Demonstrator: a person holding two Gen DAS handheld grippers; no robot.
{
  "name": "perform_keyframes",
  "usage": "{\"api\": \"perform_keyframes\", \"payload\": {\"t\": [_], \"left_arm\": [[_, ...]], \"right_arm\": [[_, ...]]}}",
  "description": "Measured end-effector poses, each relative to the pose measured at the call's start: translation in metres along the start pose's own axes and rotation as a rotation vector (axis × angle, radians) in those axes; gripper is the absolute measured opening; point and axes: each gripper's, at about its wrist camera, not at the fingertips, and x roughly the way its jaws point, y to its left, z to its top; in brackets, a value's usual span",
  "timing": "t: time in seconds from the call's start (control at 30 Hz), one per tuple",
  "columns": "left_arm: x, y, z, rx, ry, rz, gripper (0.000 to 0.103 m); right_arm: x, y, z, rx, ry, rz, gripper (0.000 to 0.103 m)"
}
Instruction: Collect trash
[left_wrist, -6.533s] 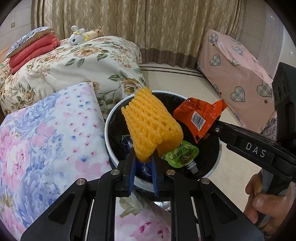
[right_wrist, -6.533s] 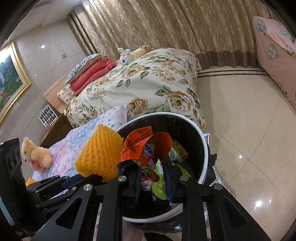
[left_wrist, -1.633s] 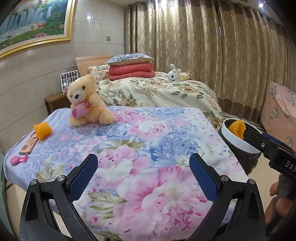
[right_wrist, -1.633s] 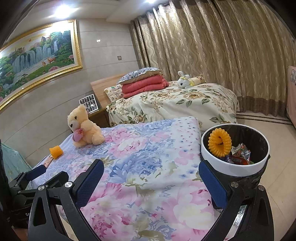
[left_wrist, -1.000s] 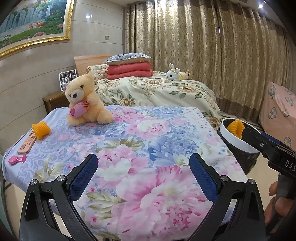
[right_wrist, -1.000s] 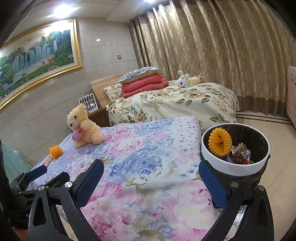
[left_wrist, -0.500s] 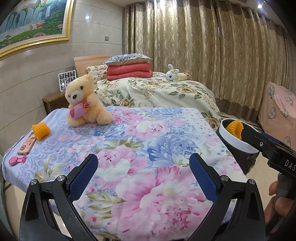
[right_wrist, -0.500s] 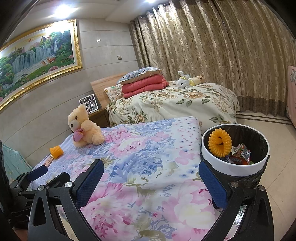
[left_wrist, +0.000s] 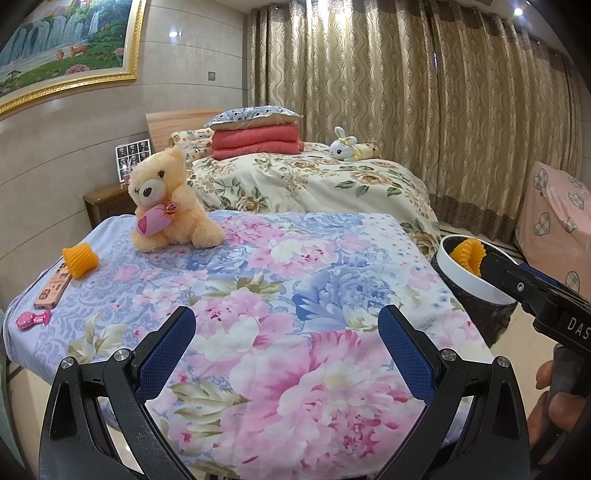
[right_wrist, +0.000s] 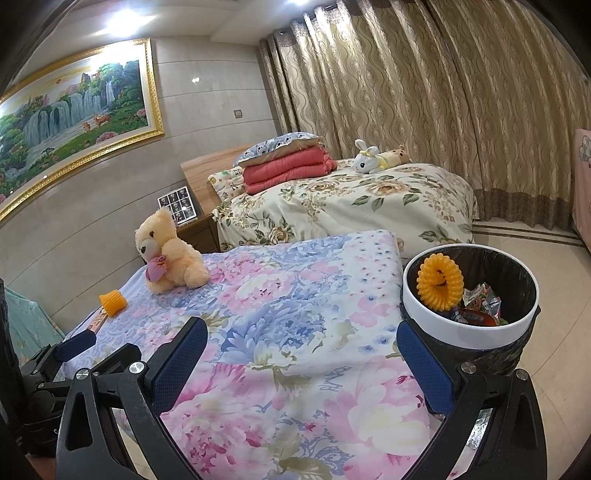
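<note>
Both empty: left gripper (left_wrist: 286, 350) and right gripper (right_wrist: 303, 363) spread wide. Next: orange foam net (left_wrist: 80, 262) at ten o'clock on bedspread (left_wrist: 295, 295); pinch gently, carry to bin (right_wrist: 469, 332) at three o'clock.

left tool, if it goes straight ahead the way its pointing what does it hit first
Most likely the floral bedspread: the open left tool points along and slightly down over it. Nothing else sits in that line; the teddy bear lies off to the left. Depth is uncertain.

home bedroom, floral-quilted bed (left_wrist: 314, 184), folded blankets (left_wrist: 256, 142), teddy bear (left_wrist: 166, 201), drawn curtains (left_wrist: 424, 92), framed landscape painting (right_wrist: 70, 107)
</note>
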Motion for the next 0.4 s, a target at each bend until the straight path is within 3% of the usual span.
{"api": "perform_keyframes", "payload": {"t": [0.4], "left_arm": [[0.010, 0.003, -0.001, -0.011, 0.024, -0.009, 0.101]], "right_arm": [[0.009, -0.006, -0.001, 0.026, 0.033, -0.010, 0.103]]}}
